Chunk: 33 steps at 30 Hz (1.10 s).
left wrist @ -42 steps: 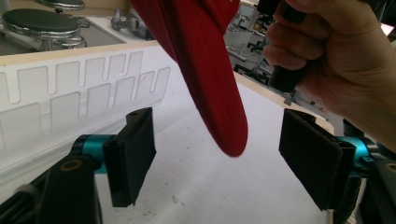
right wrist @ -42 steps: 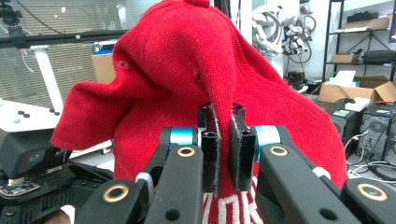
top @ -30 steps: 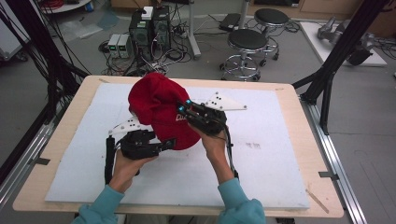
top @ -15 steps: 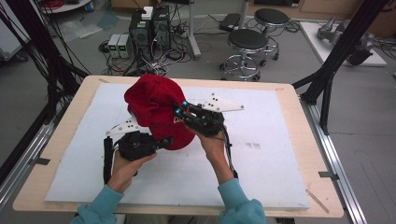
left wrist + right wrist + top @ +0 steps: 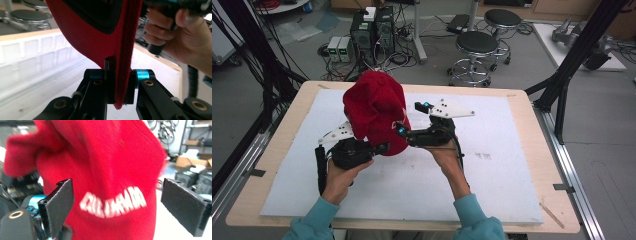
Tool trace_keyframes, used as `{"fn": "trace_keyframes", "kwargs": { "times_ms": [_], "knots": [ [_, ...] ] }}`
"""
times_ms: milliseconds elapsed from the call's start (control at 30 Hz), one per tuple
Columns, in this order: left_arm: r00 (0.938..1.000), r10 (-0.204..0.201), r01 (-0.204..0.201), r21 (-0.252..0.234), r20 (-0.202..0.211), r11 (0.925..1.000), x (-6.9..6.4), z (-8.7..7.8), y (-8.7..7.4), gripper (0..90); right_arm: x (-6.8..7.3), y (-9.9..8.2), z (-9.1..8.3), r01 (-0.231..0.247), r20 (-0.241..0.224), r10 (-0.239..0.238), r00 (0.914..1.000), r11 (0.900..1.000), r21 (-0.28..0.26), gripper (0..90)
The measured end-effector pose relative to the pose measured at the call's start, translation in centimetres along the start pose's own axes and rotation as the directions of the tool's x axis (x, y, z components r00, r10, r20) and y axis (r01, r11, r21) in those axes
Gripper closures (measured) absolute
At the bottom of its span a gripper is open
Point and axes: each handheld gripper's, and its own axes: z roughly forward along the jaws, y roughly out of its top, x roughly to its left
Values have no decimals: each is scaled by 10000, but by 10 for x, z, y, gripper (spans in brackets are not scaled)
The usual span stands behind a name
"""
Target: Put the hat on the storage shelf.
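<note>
While held above the bench (image 5: 512, 200):
Red cap (image 5: 374, 112): upper left of centre in the high view.
Left hand-held gripper (image 5: 120, 87): pinching the cap's edge.
Right hand-held gripper (image 5: 117, 205): jaws just opened, spread either side of the cap's white lettering, not pressing.

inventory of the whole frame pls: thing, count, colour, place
cap: 1, red with white lettering, held above the table, edge clamped in left gripper
foam sheet: 1, white, covering the tabletop
table: 1, light wood
stools: 2, black seats, on the floor beyond the table
computer towers: 2, black, on the floor behind the table
left gripper: 1, black, shut on cap
right gripper: 1, black, jaws just opened, either side of cap lettering
hands: 2, teal sleeves
</note>
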Motion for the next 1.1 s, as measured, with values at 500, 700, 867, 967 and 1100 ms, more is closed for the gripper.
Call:
{"fn": "trace_keyframes", "kwargs": {
  "times_ms": [500, 700, 867, 967, 1100],
  "knots": [
    [9777, 1687, -1646, 430, -1250, 9854, 21, -7, 49, 847, -14, -12, -51, 263, 1441, -427, 9886, 9931, 1143, 21],
    [9511, 2547, -2438, 816, -1745, 9664, 28, 0, 65, 847, -22, -22, -80, 91, 2014, -356, 9789, 9913, 1311, 20],
    [9383, 2810, -2631, 1113, -2016, 9583, 38, 8, 72, 847, -27, -34, -105, 0, 2564, -382, 9658, 9890, 1477, 21],
    [9367, 2733, -2495, 1304, -2191, 9596, 46, 13, 71, 847, -29, -44, -120, -130, 2855, -362, 9577, 9856, 1683, 21],
    [9303, 2829, -2549, 1431, -2334, 9563, 52, 18, 69, 847, -32, -55, -136, -363, 3152, -192, 9488, 9849, 1694, 21]
  ]
}}
